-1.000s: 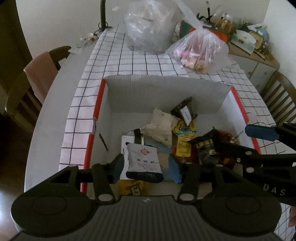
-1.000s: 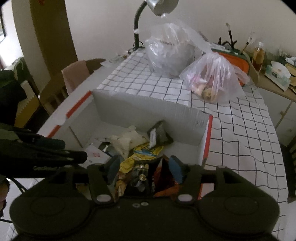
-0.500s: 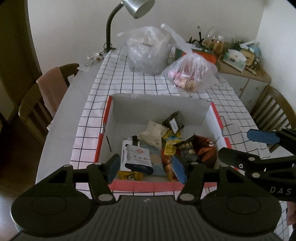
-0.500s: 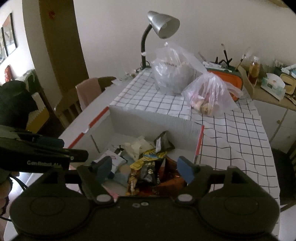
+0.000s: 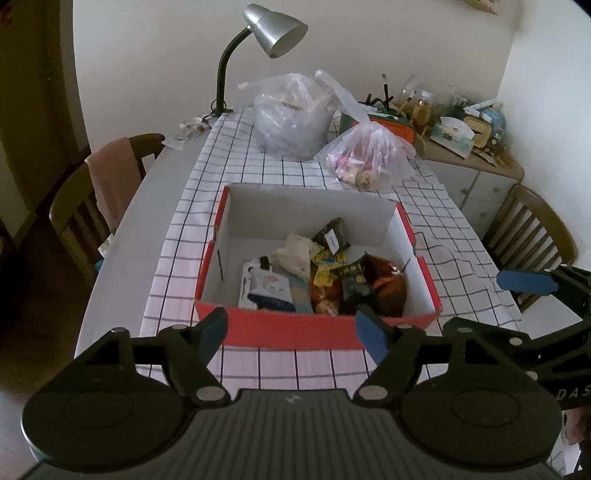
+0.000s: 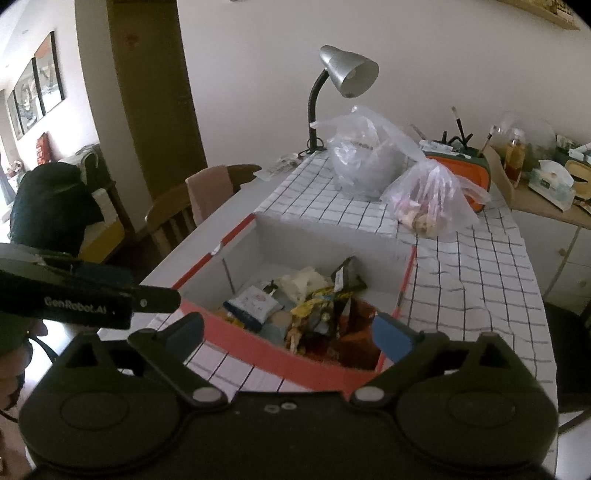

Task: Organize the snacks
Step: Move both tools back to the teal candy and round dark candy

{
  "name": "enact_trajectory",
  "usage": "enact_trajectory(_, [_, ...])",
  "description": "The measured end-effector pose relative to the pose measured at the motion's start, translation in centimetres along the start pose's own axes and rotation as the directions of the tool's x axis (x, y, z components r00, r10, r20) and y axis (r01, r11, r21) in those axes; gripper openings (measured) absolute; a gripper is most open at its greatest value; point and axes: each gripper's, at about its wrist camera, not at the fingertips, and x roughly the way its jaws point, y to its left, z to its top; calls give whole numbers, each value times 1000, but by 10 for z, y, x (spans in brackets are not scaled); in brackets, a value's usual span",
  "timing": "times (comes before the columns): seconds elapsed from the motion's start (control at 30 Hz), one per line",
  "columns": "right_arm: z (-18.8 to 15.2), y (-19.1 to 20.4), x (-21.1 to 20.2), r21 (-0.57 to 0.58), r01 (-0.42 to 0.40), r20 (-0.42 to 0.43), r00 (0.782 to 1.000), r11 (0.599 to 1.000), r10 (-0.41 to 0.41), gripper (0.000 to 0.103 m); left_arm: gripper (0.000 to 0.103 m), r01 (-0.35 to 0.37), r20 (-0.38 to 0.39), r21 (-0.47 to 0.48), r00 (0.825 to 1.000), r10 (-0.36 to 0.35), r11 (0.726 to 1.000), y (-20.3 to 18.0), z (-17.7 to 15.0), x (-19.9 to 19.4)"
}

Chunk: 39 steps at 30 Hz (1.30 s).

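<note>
A red-and-white cardboard box [image 5: 295, 328] sits on the checked tablecloth and holds several snack packets: a white-and-navy pouch [image 5: 267, 290], a cream bag [image 5: 293, 254], yellow packets [image 5: 327, 266] and a dark orange bag [image 5: 384, 286]. The box also shows in the right wrist view [image 6: 280, 354]. My left gripper [image 5: 291, 332] is open and empty, held back from the box's near wall. My right gripper [image 6: 290, 332] is open and empty, above the box's near right corner. It also shows at the right edge of the left wrist view [image 5: 524, 282].
Two clear plastic bags [image 5: 291, 114] [image 5: 369, 158] stand behind the box. A silver desk lamp [image 5: 273, 29] rises at the table's far edge. Wooden chairs stand at the left [image 5: 107, 184] and at the right [image 5: 532, 229]. A cluttered sideboard [image 5: 461, 136] is at the back right.
Both grippers have pulled back and up out of the box and opened wider. The white-and-navy pouch and the packets that were between the fingers now lie in the box.
</note>
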Motion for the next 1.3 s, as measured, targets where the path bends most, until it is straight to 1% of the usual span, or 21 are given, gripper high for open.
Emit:
enact_trajectory(0.1, [-12,2,-5,7,-4,-10,1000,1000,4,101,77,-8,6,8,1000,8,1000,0,-13,-6])
enact_trajectory(0.2, [-26,3,-7,18,0,-30,1000,1000,1,102,80,25,-1,1,1000,-25,1000,3,-28,-8])
enact_trajectory(0.27, [-36,3,-6,16,9,-46,999,1000,-8,102,81,33,-3,-1,999,-33,999,4,-38,-9])
enact_trajectory(0.33, [-47,6,-6,11,21,-57,998,1000,-21,102,83,37,-14,-2,999,-37,999,5,-48,-7])
enact_trajectory(0.5, [-72,10,-3,-26,35,-96,995,999,-37,102,84,63,-66,-18,996,-64,998,9,-68,5])
enact_trajectory(0.53, [-77,11,-2,-28,35,-105,994,999,-38,102,86,71,-77,-18,994,-73,997,8,-72,8])
enact_trajectory(0.63, [-92,15,3,-32,38,-132,990,999,-41,102,96,80,-103,-6,991,-80,997,7,-82,18])
enact_trajectory(0.67, [-98,16,5,-33,39,-143,989,999,-43,102,98,80,-113,3,990,-79,997,6,-86,22])
enact_trajectory(0.77, [-114,22,14,-41,47,-183,982,998,-53,102,98,58,-148,53,988,-50,997,1,-98,35])
enact_trajectory(0.9, [-134,27,26,-26,69,-229,971,997,-73,102,98,65,-174,123,984,-43,990,-4,-109,49])
enact_trajectory(1.03, [-148,31,36,-14,96,-265,959,995,-96,99,98,68,-185,186,982,-33,980,-9,-113,63])
enact_trajectory(1.17, [-155,33,45,-17,114,-291,950,993,-114,95,98,90,-194,235,980,-44,968,-12,-112,79])
enact_trajectory(1.3, [-161,37,54,-26,118,-307,944,993,-121,87,98,138,-236,248,968,-78,959,-11,-108,98])
